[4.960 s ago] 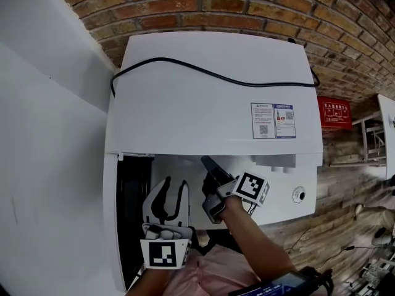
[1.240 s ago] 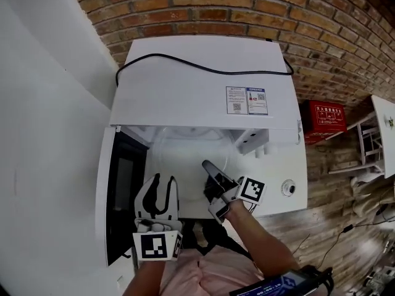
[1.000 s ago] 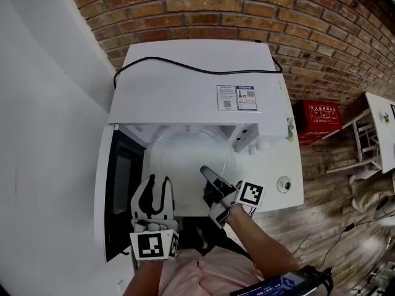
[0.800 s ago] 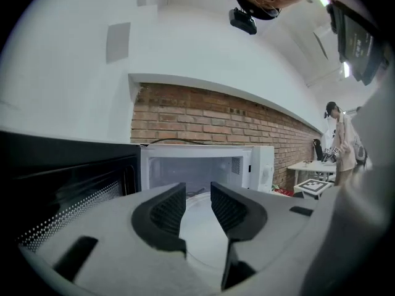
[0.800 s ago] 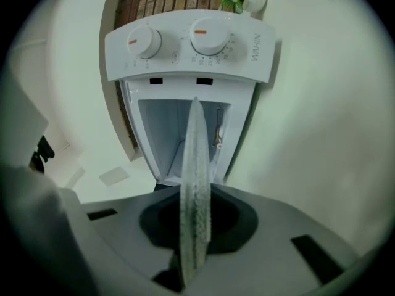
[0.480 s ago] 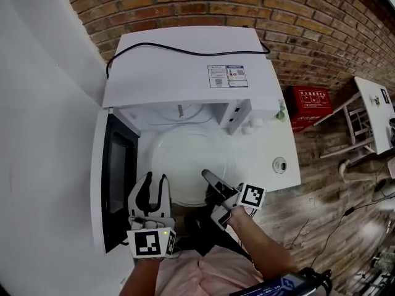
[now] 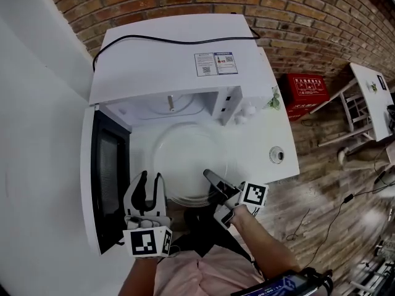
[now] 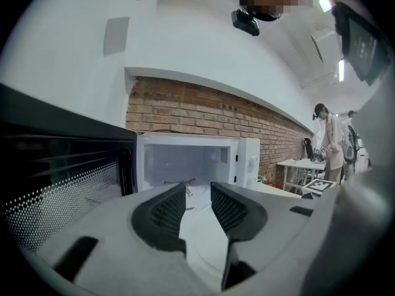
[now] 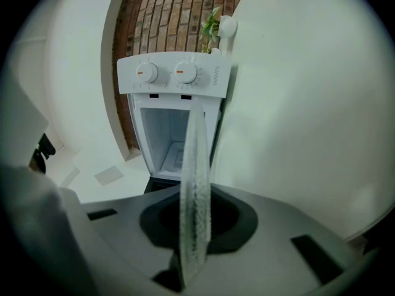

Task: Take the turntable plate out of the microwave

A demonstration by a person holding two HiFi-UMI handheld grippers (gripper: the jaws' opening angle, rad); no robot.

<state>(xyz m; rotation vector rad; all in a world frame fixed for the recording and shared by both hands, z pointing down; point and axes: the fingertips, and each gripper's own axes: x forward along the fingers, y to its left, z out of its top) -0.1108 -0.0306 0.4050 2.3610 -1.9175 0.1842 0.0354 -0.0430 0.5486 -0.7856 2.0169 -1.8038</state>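
My right gripper (image 7: pixel 213 179) has its jaws clamped on the near rim of the glass plate (image 7: pixel 191 159), which is out in front of the open microwave (image 7: pixel 166 54). My left gripper (image 7: pixel 149 180) has its jaws apart and empty, just beside the rim.

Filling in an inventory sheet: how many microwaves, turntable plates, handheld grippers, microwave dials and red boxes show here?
microwave: 1
turntable plate: 1
grippers: 2, the left gripper and the right gripper
dials: 2
red box: 1
Total: 7
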